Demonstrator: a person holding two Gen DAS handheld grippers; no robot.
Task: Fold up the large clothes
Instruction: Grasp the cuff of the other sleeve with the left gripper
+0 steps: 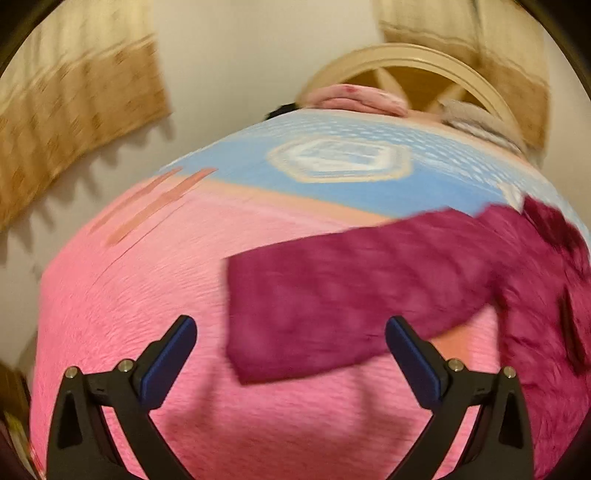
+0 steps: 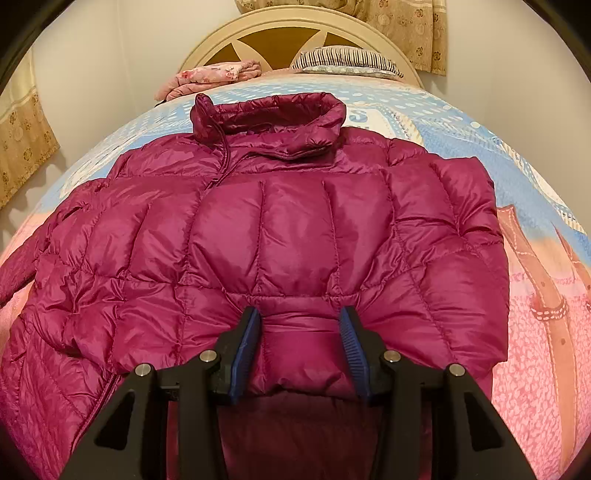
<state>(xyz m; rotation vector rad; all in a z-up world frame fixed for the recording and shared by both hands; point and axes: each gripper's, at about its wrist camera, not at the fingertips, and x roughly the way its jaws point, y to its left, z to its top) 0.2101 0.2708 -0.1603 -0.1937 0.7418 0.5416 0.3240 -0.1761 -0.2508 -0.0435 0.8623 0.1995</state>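
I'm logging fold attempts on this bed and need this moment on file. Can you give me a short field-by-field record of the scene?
garment: magenta puffer jacket, front up, collar toward the headboard
surface: pink and blue bedspread
left sleeve: stretched out flat on the bedspread
right hand-held gripper: clamped on a puffed fold at the jacket's near edge
left hand-held gripper: open, empty, above the bedspread beside the sleeve cuff
view quality: left wrist view blurred

Left claw (image 1: 291, 332): jaws spread wide, blue pads (image 1: 168, 363) bare, nothing between them, pitched down over the bed, frame motion-blurred. Right claw (image 2: 300, 325): jaws about half apart, ribbed blue pads (image 2: 354, 345) pressed into both sides of a puffed fold of the magenta down jacket (image 2: 295, 221) near its hem, pitched steeply down, sharp frame. Neither hand nor arm visible behind the black finger mounts.
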